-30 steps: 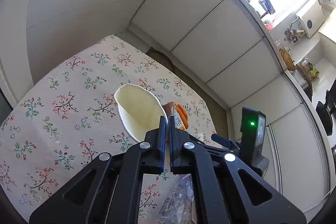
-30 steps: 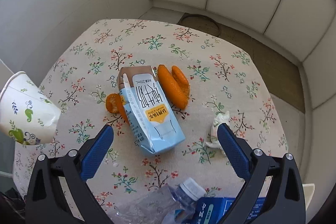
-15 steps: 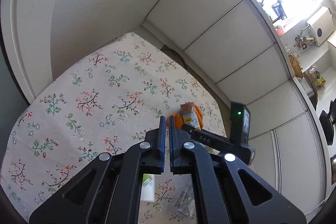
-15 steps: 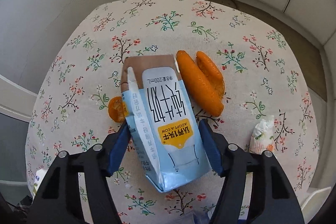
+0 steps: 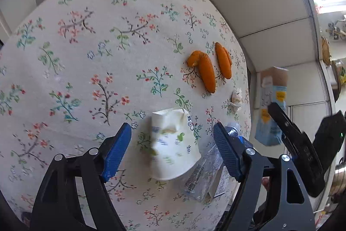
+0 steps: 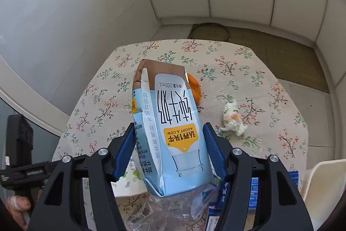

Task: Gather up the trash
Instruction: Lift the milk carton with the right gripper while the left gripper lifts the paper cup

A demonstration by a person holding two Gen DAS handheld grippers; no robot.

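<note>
**Milk carton lifted, most trash still on the table**

The right gripper (image 6: 168, 151) was clamped on the milk carton (image 6: 170, 122), held clear above the table (image 5: 86, 57). The left gripper (image 5: 170, 151) hung spread wide, grasping nothing, with the paper cup (image 5: 173, 144) lying on its side between its fingers. Orange peels (image 5: 207, 73), a crumpled tissue (image 5: 236, 99) and a crushed plastic bottle (image 5: 205, 174) remained to collect. The bottle lay against the cup, crowding any grip there.

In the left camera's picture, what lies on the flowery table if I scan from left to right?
Paper cup between the left tongs → orange peels → crumpled tissue → milk carton, held off the table edge by the right tongs.
</note>
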